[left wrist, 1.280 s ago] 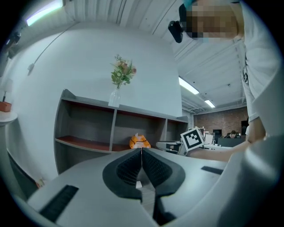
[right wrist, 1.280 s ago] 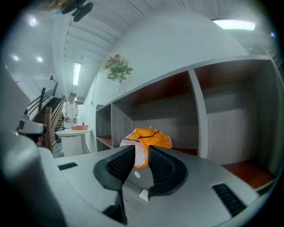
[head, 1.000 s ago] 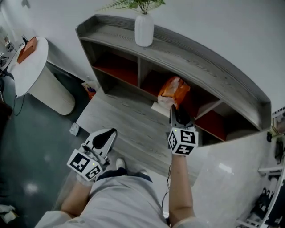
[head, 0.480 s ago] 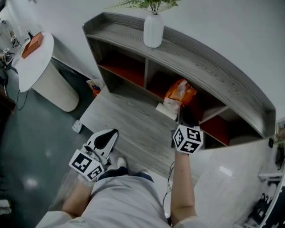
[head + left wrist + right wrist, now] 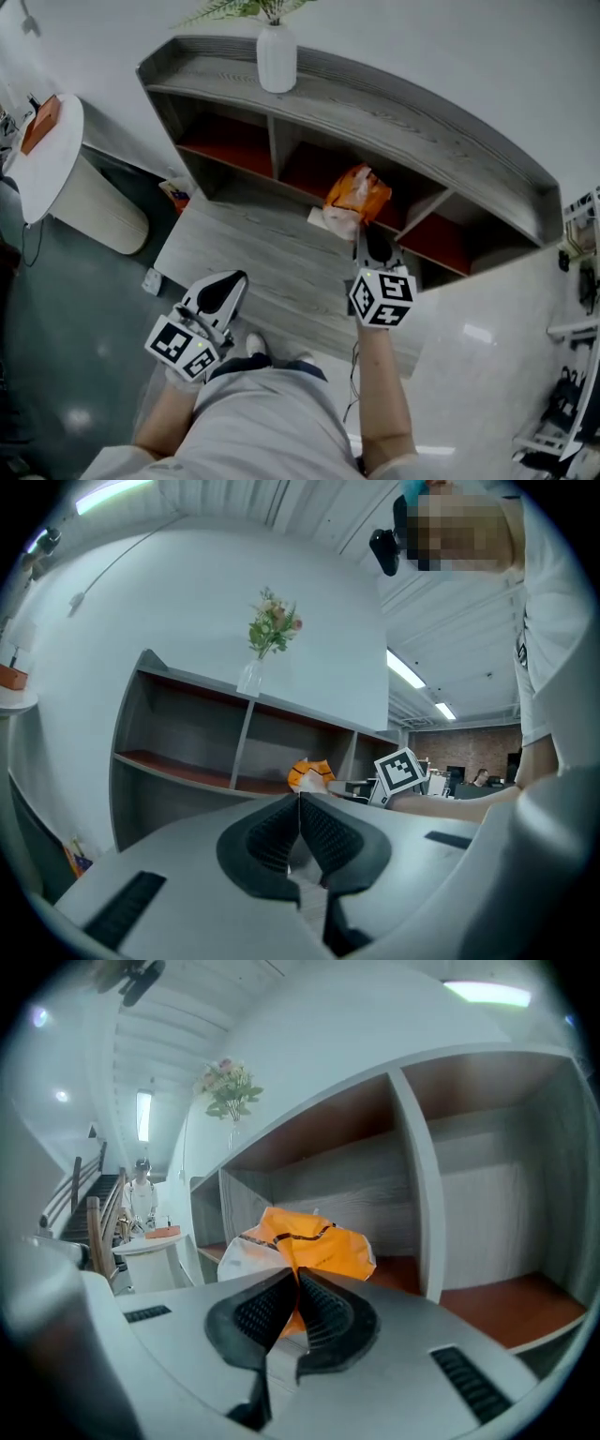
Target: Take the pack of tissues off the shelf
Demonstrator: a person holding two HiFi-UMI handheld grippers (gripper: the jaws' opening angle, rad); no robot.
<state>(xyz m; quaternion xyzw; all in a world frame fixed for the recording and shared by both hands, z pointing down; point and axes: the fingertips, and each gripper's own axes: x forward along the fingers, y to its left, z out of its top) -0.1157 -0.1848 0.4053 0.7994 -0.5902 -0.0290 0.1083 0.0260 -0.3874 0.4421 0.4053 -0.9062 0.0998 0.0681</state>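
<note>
Pack (image 5: pixel 314 1239): orange wrap, white at one end, lying straight ahead of the right gripper (image 5: pixel 296 1281) and touching it. Its near fold is running down between the two ribbed pads, which are pressing together on the film. From the head view it is sitting at the mouth of the middle bay. Whether it is resting on the board or hanging clear is not showing.

Right gripper: jaws pinching the pack, tips pointing into the shelf (image 5: pixel 394 112). An upright divider (image 5: pixel 413 1176) is standing just right of the tips, with a red-brown board (image 5: pixel 506 1307) lying beyond it, lower right.

Left gripper (image 5: pixel 300 806): jaws pressing together, closing on nothing. It is hanging low and back, well apart from the shelf, tips pointing toward it. The right gripper's cube (image 5: pixel 401 772) is showing ahead and right of these tips, with the pack just left of that cube.

Vase (image 5: pixel 276 58): white, holding green sprigs, standing on the shelf's top board, above and left of the right gripper's tips.

Table (image 5: pixel 47 155): round, white, standing far left of both grippers and carrying an orange box (image 5: pixel 39 123).

Floor (image 5: pixel 253 253): grey wood-grain planks, lying under both grippers.

Person (image 5: pixel 141 1194): standing in the distance, far left of the right gripper's tips, beyond the table.
</note>
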